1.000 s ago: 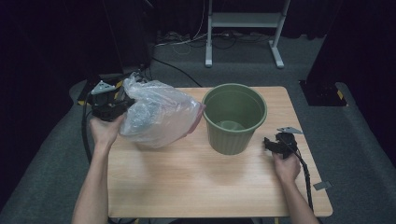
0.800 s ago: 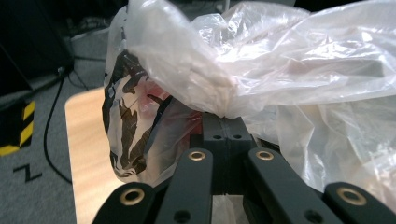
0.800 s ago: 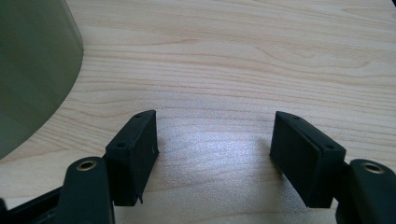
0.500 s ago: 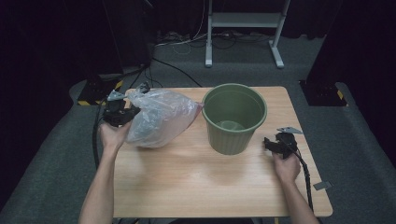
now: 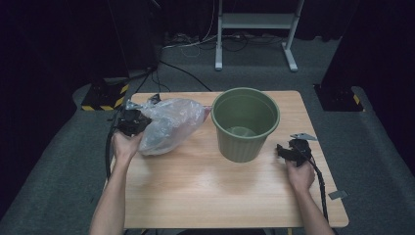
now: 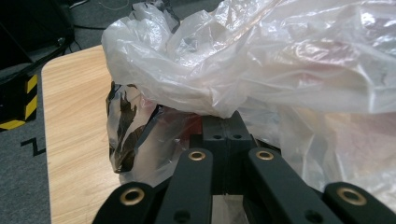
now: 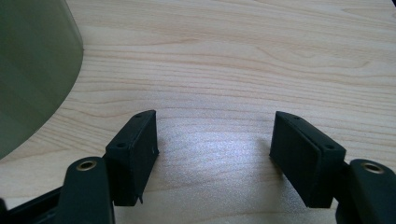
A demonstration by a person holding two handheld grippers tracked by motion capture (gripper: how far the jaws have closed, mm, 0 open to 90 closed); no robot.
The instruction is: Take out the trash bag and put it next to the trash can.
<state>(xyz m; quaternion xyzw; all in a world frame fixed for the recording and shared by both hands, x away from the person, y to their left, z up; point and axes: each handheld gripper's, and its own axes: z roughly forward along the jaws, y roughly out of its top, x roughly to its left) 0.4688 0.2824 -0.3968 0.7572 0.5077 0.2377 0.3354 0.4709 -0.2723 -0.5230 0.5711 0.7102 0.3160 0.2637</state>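
At a wooden desk (image 5: pixel 205 186), a person is working with a hand-held tool in each hand. The left tool (image 5: pixel 131 121) is clenching a fold of a crumpled clear plastic bag (image 5: pixel 171 125), its black jaws pressed together on the film in the left gripper view, where the bag (image 6: pixel 261 65) is billowing over and around them. The bag is lying on the far left part of the desk, its free end reaching toward a green plastic bucket (image 5: pixel 245 122) and ending just beside the rim. The bucket is standing upright near the middle of the desk's far half. The right tool (image 5: pixel 292 151) is resting released on the desk to the right of the bucket, jaws spread wide over bare wood, with the bucket's wall (image 7: pixel 32 70) curving past at the left of its own view.
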